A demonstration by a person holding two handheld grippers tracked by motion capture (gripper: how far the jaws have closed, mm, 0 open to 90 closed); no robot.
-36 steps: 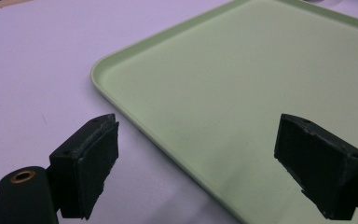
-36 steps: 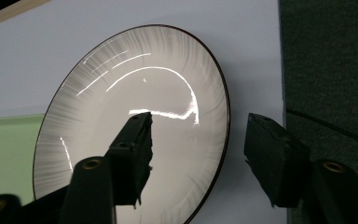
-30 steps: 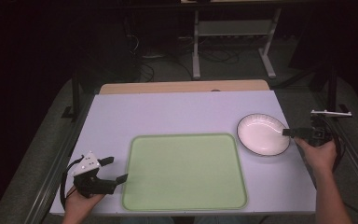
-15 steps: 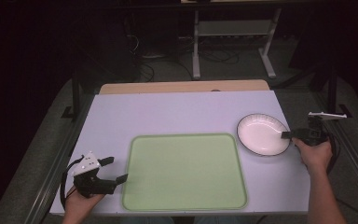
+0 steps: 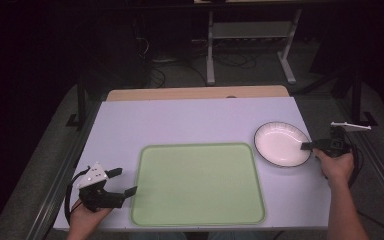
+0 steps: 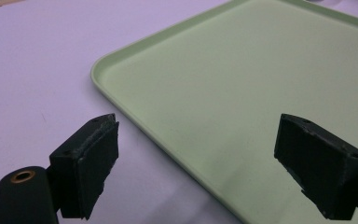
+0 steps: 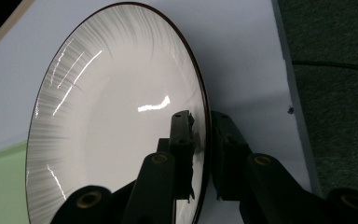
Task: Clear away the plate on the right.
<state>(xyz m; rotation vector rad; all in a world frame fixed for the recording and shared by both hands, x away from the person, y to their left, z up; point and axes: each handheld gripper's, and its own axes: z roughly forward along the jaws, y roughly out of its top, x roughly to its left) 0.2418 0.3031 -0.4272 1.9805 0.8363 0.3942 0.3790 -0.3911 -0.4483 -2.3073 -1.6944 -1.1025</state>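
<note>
2 grippers: right gripper (image 7: 200, 154) clamps plate (image 7: 116, 130) rim; left gripper (image 6: 209, 168) released (beside tray (image 6: 242, 88)).

Plate (image 7: 116, 121): white, fine grey radial streaks, dark brown rim. Tray (image 5: 198, 184): plain pale green. Desk (image 5: 180, 125): pale lilac, tan strip at 12 o'clock edge.

The left gripper (image 5: 121, 181) was a black tool topped by a grey three-cornered plate dotted with small dark marks, and a black cable looped from its rear. Its two jaws were blocky black wedges with screw holes, and a brass-ringed pivot showed on one arm. The right gripper (image 7: 204, 140) had black jointed arms with brass-ringed pivots. Both forearms were bare, without sleeves.
</note>
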